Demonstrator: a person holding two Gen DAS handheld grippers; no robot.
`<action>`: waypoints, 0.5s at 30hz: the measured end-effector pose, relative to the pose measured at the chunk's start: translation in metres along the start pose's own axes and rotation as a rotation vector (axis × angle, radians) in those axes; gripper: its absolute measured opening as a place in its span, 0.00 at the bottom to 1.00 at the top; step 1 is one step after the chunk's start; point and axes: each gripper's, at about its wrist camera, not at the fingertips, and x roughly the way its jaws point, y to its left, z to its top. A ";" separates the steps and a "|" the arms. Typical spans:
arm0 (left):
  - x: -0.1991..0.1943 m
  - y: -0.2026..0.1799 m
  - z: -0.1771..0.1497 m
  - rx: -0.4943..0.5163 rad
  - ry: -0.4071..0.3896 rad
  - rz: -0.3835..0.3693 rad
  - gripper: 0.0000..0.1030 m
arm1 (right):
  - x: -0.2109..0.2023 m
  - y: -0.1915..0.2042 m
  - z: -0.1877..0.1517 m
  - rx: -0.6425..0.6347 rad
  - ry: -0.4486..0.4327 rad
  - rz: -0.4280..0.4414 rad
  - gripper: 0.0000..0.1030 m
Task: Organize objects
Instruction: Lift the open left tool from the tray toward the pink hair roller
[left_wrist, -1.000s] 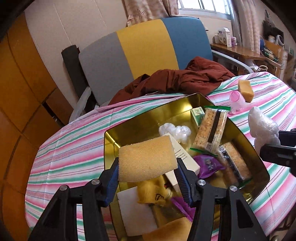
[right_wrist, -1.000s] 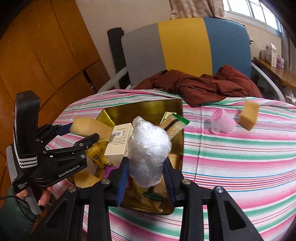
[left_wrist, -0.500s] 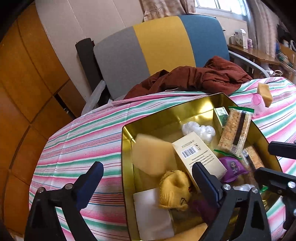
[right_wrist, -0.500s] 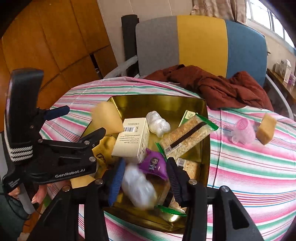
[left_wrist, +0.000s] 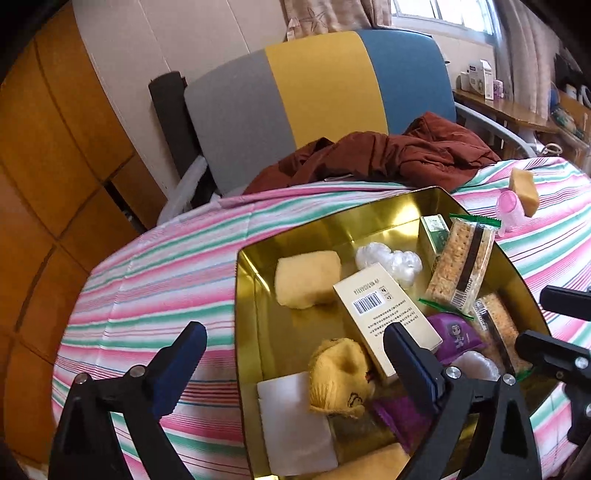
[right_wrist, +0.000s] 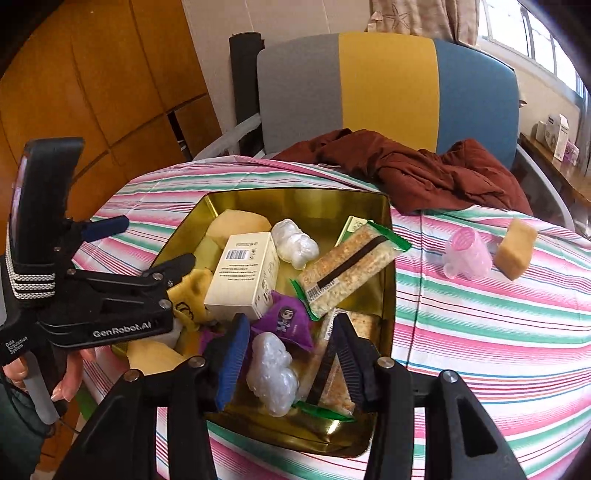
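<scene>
A gold tin tray (left_wrist: 255, 295) (right_wrist: 388, 295) on the striped table holds several items. My left gripper (left_wrist: 293, 341) hangs open over its near left part with nothing between the fingers. A yellow sponge (left_wrist: 308, 277) (right_wrist: 236, 223) lies loose in the tray's far left corner. My right gripper (right_wrist: 290, 325) stands open above the tray's near edge. A crumpled clear plastic wad (right_wrist: 273, 373) rests in the tray between its fingers, and neither pad touches it. A pink cup (right_wrist: 467, 253) and a yellow sponge block (right_wrist: 515, 249) sit on the cloth to the right.
The tray also holds a cream box (right_wrist: 245, 273), a cracker pack (right_wrist: 351, 266), a purple packet (right_wrist: 286, 321), a second plastic wad (right_wrist: 295, 238), a yellow cloth (left_wrist: 340, 376) and a white pad (left_wrist: 295, 424). A brown garment (right_wrist: 424, 173) lies by the chair (right_wrist: 388, 88).
My left gripper opened and the yellow sponge fell into the tray. My right gripper opened and the plastic wad dropped into the tray's near end.
</scene>
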 end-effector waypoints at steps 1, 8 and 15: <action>-0.001 -0.001 0.000 0.005 -0.005 0.002 0.94 | -0.001 -0.002 -0.001 0.006 -0.004 -0.005 0.46; -0.003 -0.005 0.002 0.015 -0.002 -0.016 0.94 | -0.007 -0.021 -0.008 0.049 -0.006 -0.016 0.46; -0.003 -0.014 0.011 0.007 0.009 -0.079 0.94 | -0.018 -0.077 -0.025 0.150 0.003 -0.098 0.46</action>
